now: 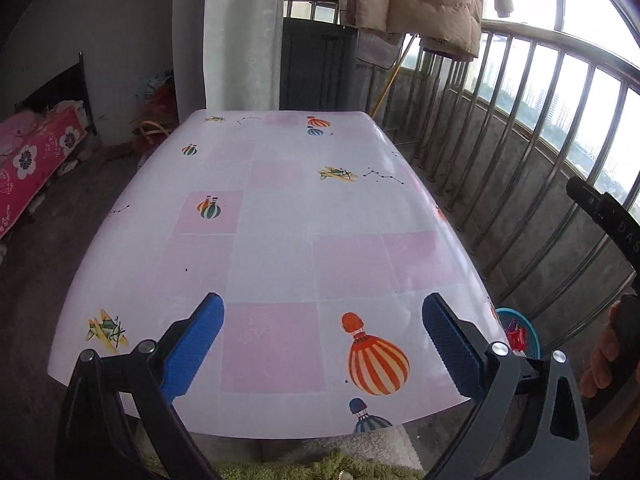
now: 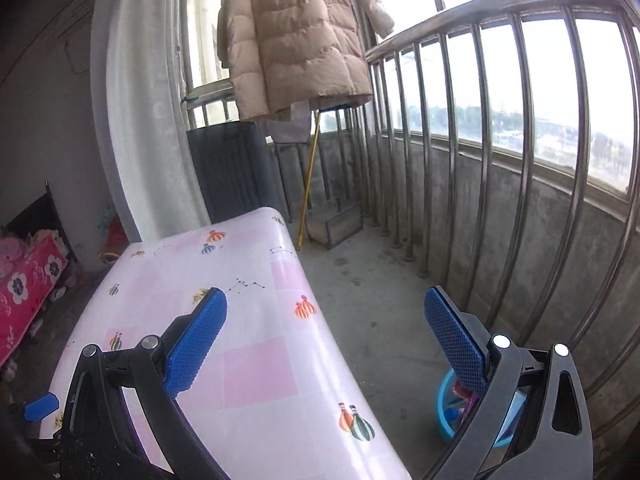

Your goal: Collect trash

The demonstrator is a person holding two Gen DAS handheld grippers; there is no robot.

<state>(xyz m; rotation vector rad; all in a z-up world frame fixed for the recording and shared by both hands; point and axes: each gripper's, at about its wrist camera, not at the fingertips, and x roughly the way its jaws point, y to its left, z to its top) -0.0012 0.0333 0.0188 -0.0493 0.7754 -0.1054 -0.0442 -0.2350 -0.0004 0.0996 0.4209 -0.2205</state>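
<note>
A blue bin point(image 2: 444, 404) stands on the concrete floor to the right of the table, with colourful trash inside; in the left wrist view the blue bin point(image 1: 520, 324) peeks out past the table's right edge with red scraps in it. My left gripper point(image 1: 323, 344) hangs open above the near end of the table point(image 1: 280, 216), nothing between its blue pads. My right gripper point(image 2: 326, 340) is open too, empty, over the table's right edge and the floor. No trash shows on the pink balloon-print tablecloth.
A steel railing point(image 2: 500, 128) and low concrete wall run along the right. A beige coat point(image 2: 296, 40) hangs at the back above a dark cabinet point(image 2: 236, 168). A yellow stick point(image 2: 310, 176) and a dustpan point(image 2: 336, 224) sit in the far corner. A hand point(image 1: 604, 356) shows at right.
</note>
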